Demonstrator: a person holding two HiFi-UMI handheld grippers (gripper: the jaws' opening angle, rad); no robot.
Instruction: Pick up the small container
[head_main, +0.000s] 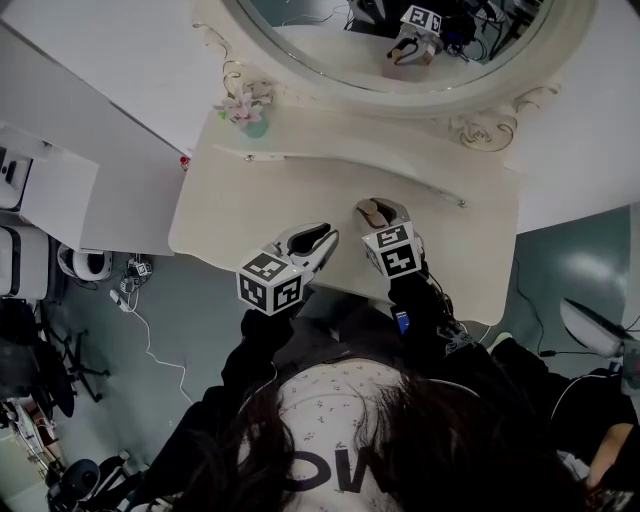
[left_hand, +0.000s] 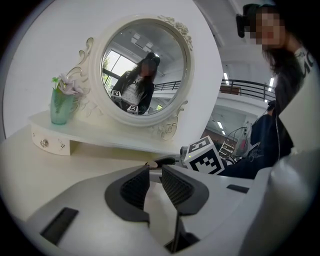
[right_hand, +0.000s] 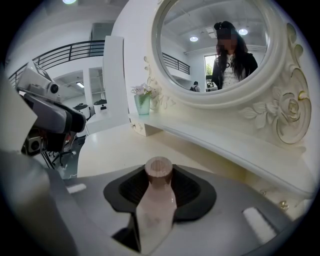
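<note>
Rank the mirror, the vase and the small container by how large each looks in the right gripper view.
1. mirror
2. small container, enlarged by its nearness to the camera
3. vase, far off

Looks like a mock bedroom corner set up inside a lab hall: cream counter with ornate oval mirror, green vase of flowers and a small drawer, yet backed by bare white partitions, with loose cables and a swivel chair on grey floor, and a railed mezzanine beyond
</note>
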